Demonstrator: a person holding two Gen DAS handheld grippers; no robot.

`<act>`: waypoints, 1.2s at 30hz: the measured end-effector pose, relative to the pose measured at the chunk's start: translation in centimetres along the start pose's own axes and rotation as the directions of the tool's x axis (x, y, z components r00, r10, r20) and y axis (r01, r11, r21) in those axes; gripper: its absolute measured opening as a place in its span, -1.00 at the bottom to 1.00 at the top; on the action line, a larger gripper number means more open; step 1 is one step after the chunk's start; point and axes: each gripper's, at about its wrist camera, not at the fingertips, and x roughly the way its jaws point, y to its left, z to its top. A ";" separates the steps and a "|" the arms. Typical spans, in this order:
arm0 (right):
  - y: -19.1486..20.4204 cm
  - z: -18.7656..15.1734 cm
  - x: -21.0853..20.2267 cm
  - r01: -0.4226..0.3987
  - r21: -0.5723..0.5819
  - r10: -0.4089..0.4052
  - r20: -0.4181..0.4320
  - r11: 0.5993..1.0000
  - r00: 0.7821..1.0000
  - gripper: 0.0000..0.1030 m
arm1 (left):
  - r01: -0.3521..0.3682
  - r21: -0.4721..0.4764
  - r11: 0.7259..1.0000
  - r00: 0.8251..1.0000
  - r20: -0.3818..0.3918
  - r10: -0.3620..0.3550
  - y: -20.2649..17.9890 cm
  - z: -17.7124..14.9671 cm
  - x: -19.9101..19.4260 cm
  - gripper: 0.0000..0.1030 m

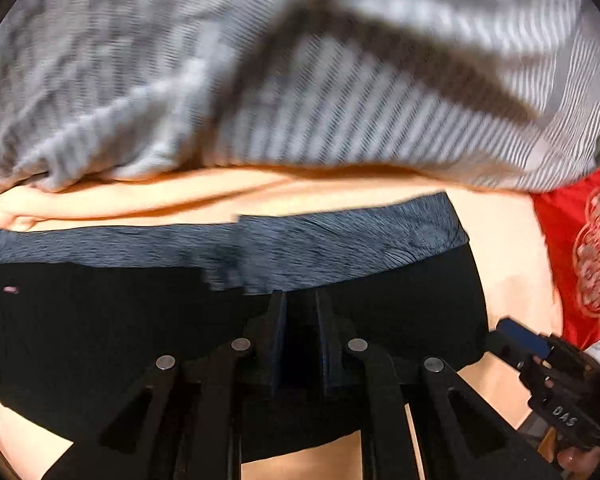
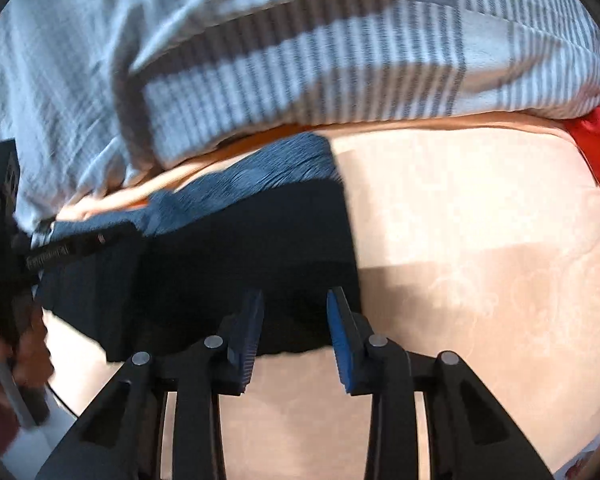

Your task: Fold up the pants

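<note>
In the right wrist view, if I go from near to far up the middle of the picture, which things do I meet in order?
Right gripper → black pants → their blue-grey waistband → a strip of cream bedsheet → striped grey-and-white blanket.

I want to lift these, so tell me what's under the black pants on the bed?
The pants lie on a cream sheet, which shows along their right and near edges. Their grey-blue waistband faces the striped blanket. Anything beneath the fabric itself is covered.
</note>
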 end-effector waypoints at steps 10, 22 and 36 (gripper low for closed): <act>1.1 -1.5 3.5 0.037 -0.054 -0.040 -0.044 0.998 0.998 -0.26 | -0.114 -0.005 0.994 0.992 -0.053 0.113 -0.4 -3.4 3.2 -0.71; 0.9 -1.7 1.8 -0.021 -0.064 0.015 -0.086 0.998 0.996 -0.25 | -0.256 -0.066 0.964 0.966 0.021 0.258 -2.8 -3.9 -0.6 0.68; 2.2 -2.6 -0.5 -0.055 -0.111 0.043 -0.112 0.992 0.993 0.08 | -0.290 -0.128 0.949 0.954 0.047 0.297 -1.7 -6.6 -5.3 0.68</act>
